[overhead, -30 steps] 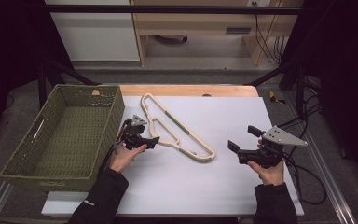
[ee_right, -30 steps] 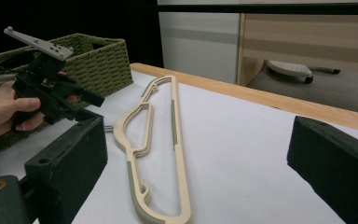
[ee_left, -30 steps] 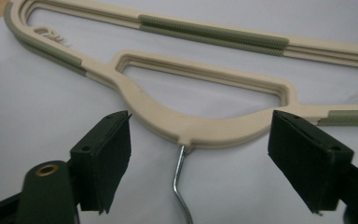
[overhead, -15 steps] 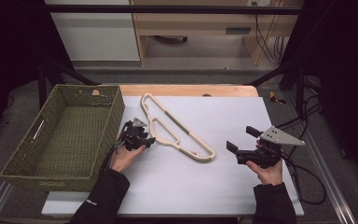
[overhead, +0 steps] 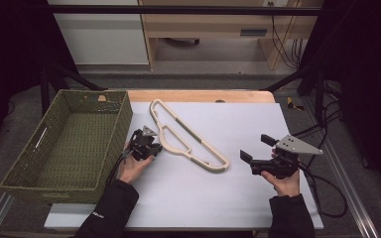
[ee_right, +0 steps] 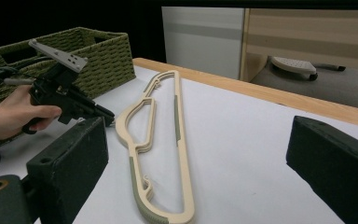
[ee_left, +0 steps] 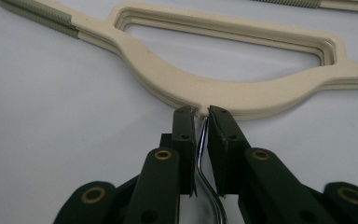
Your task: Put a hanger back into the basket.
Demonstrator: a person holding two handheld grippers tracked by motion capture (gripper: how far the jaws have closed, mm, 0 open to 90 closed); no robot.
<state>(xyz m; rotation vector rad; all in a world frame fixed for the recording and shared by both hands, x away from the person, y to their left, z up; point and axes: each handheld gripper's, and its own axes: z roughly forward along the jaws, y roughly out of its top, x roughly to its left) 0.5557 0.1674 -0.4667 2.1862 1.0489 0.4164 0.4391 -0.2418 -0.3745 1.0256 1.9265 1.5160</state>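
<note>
Jaws of the left gripper (ee_left: 200,112) have just been closing and now clamp the thin metal hook (ee_left: 202,154) of the cream plastic clothes hangers (overhead: 186,136), stacked flat on the white table (overhead: 228,198) beside the green woven basket (overhead: 69,144). The right gripper (overhead: 254,148) hovers well apart from the hangers, jaws wide.

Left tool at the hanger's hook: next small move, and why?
Probably a small lift of the left tool to test the grip. Its jaws have just been closing and now flank the thin metal hook where it leaves the cream hanger, which lies flat on the white table. The right tool stands open, apart from the hanger. The green basket beside it looks the likely destination.
</note>
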